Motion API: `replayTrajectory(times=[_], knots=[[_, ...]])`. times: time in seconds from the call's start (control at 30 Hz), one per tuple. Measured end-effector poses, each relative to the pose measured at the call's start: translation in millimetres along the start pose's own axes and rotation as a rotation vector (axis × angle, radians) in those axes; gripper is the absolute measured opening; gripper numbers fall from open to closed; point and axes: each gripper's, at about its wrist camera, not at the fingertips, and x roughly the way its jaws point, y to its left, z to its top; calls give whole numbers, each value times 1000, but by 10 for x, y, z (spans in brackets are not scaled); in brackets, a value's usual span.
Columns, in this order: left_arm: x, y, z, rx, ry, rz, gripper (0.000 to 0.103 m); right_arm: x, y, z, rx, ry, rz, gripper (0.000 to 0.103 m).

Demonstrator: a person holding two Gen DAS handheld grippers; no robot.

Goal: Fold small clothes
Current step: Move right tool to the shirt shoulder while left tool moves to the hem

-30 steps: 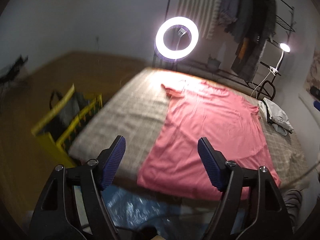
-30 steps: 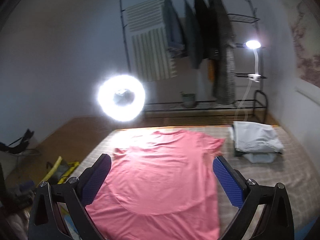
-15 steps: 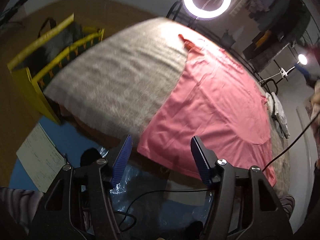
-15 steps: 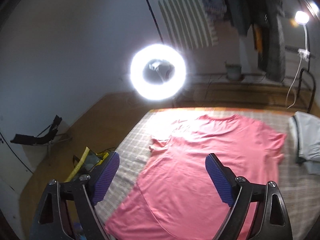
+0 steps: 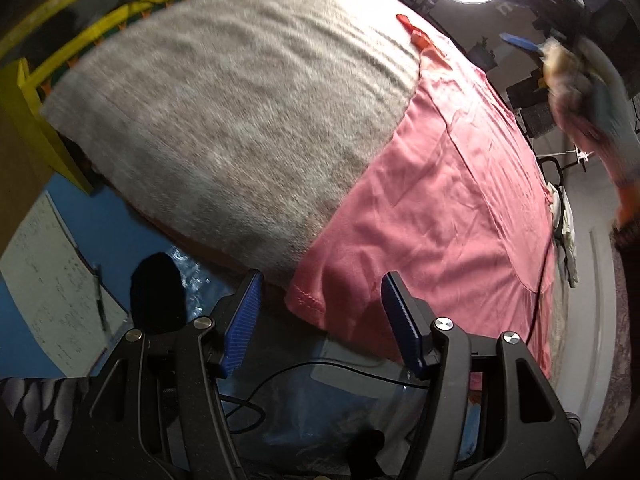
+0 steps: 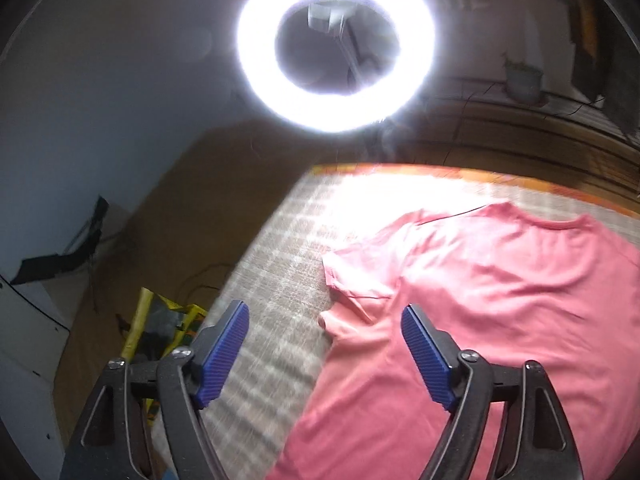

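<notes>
- Your left gripper (image 5: 318, 320) has dropped to the pink shirt's (image 5: 448, 200) near hem corner, jaws spread, nothing pinched.
- Your right gripper (image 6: 324, 354) has swung to the sleeve (image 6: 352, 280), jaws closing, empty.
- Shirt is flat on the bed (image 5: 224, 120); first fold not started.

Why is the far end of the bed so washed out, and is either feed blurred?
Right wrist view: the ring light glares and bleaches the blanket beyond the pink T-shirt; edges streak. Left wrist view: the blanket is smeared; the hem corner stays sharp.
</notes>
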Motion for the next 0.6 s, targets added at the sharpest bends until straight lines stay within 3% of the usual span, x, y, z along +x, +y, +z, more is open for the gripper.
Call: replayTrajectory(times=[0.2,0.4,0.5,0.6], knots=[[81,-8,27,-1,8,-3,63,839,171,151,-84,67,-94,79],[81,46,25,-28,6,-28,63,1377,162,187,-89,117,-141,79],[55,47,31,-31,4,-49,48,1538,147,201,-112,131,-169,79],[42,7,37,-26,-7,-40,45,1647,104,226,-110,144,-181,79]])
